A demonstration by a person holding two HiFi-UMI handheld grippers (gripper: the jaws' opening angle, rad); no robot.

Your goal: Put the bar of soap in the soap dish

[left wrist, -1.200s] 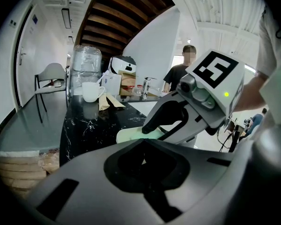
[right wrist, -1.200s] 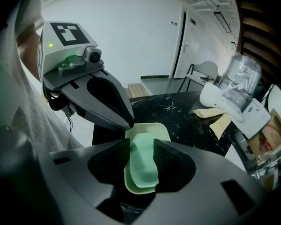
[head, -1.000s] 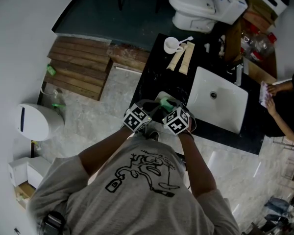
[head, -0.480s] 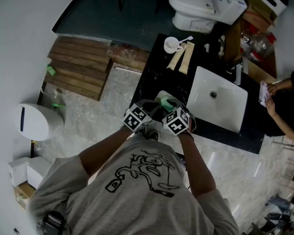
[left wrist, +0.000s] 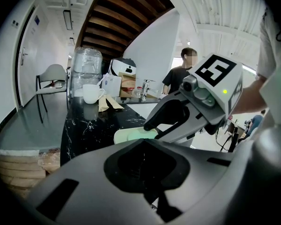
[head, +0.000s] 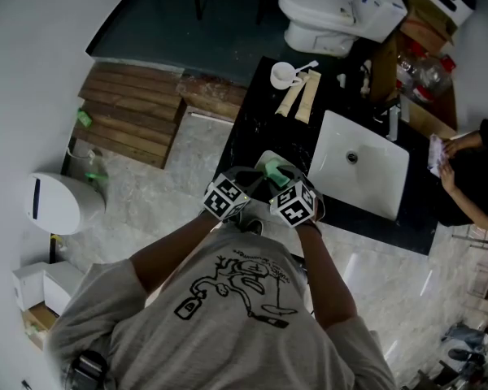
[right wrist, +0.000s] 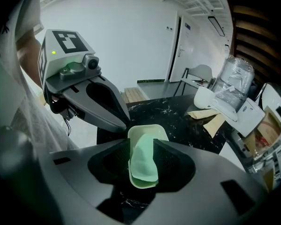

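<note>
Soap (right wrist: 143,170): mint-green bar, gripped across its narrow width by the jaws of the right gripper (right wrist: 141,146). It lies inside the outline of the dish (right wrist: 148,130) on the black counter (right wrist: 178,111); we cannot tell if it touches bottom. We judge it light, stiff, slippery and easily marked, so it is best held by its long sides. Its long axis points straight away from the right gripper, matching the dish's length. Left gripper (left wrist: 143,144): jaws closed together, empty, near the dish.
</note>
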